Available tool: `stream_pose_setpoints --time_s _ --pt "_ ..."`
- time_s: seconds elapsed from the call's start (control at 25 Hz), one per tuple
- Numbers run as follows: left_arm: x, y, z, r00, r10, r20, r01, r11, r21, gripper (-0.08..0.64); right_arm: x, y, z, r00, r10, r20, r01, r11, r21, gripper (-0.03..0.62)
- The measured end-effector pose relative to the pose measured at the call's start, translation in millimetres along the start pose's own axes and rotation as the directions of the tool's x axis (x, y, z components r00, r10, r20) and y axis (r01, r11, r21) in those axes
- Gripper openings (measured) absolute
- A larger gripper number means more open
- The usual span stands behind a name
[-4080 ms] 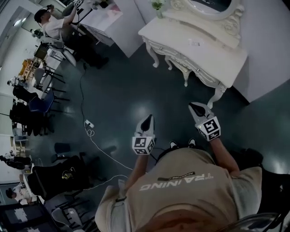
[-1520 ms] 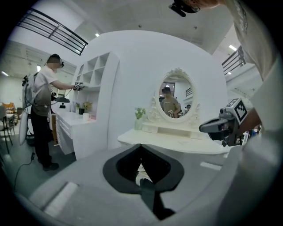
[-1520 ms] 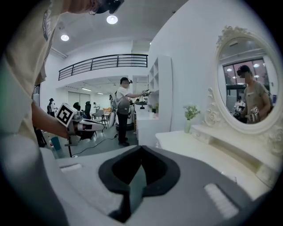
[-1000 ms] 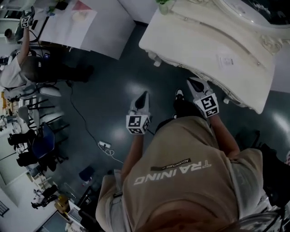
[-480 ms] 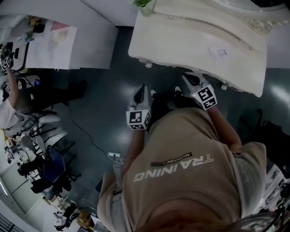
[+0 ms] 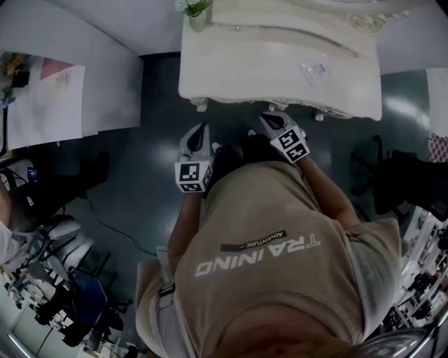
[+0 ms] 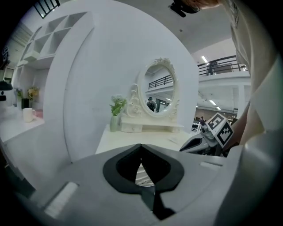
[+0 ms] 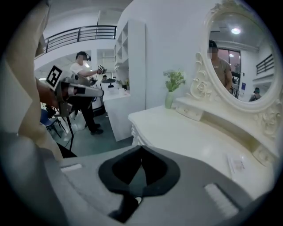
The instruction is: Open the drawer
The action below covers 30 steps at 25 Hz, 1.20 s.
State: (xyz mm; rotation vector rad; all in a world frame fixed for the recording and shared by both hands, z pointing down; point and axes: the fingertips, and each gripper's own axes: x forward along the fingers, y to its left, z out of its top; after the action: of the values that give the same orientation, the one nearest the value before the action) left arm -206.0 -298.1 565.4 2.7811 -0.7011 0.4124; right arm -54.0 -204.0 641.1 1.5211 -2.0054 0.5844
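Observation:
A white carved dressing table (image 6: pixel 245 73) stands in front of me, its top square on in the head view. Its front drawers are hidden under the top. A small drawer box (image 8: pixel 191 112) sits below the oval mirror (image 8: pixel 239 75). My left gripper (image 6: pixel 201 131) hangs over the floor just short of the table's front left corner, shut and empty. In its own view the left gripper (image 7: pixel 141 145) points at the table's edge. My right gripper (image 6: pixel 269 119) reaches the front edge near the middle. The right gripper (image 8: pixel 141 148) is shut on nothing.
A vase with a green plant (image 6: pixel 196 15) stands at the table's back left. A paper card (image 6: pixel 315 70) lies on the top. A white counter (image 6: pixel 77 84) runs along the left, chairs (image 6: pixel 70 301) behind me, a dark seat (image 6: pixel 406 182) at right. Another person (image 8: pixel 84 88) works by the counter.
I have walked up to the dressing table, which now lies square ahead. Both grippers have moved from open floor to its front edge, the right one lower. Both stay shut.

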Motion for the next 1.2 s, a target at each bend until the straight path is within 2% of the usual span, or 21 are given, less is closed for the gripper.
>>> stream_pose_setpoints --time_s 0.24,0.56,0.76,0.8,0.88,1.04,1.12,1.2 --pt "12 21 4 0.998 -0.049 -0.03 0.05 0.999 0.007 -0.002 21 10 -25 0.998 -0.004 -0.07 0.01 0.996 0.093 0.003" --pt "51 6 33 0.993 -0.1 -0.07 0.102 0.995 0.023 -0.002 53 -48 -62 0.99 -0.04 -0.136 0.074 0.965 0.253 0.003" --pt "85 0 53 0.989 -0.107 -0.098 0.11 0.994 0.028 -0.003 97 -70 -92 0.987 0.036 -0.157 0.024 0.93 0.366 0.005" --pt "93 -3 56 0.989 -0.108 -0.1 0.111 0.993 0.034 -0.002 104 -74 -98 0.985 0.05 -0.164 0.015 0.927 0.374 0.01" --pt "107 -5 60 0.988 -0.109 -0.11 0.114 0.992 0.045 -0.002 117 -80 -110 0.98 0.077 -0.184 0.002 0.919 0.393 0.066" --pt "129 -3 61 0.985 -0.113 -0.13 0.12 0.992 0.048 -0.003 138 -84 -121 0.973 0.097 -0.209 0.005 0.898 0.439 0.109" --pt "137 -2 61 0.985 -0.118 -0.129 0.124 0.992 0.033 -0.002 147 -86 -121 0.973 0.098 -0.207 0.012 0.882 0.471 0.149" --pt "139 0 62 0.984 -0.122 -0.127 0.124 0.992 0.009 -0.003 150 -88 -119 0.973 0.102 -0.208 0.021 0.856 0.517 0.152"
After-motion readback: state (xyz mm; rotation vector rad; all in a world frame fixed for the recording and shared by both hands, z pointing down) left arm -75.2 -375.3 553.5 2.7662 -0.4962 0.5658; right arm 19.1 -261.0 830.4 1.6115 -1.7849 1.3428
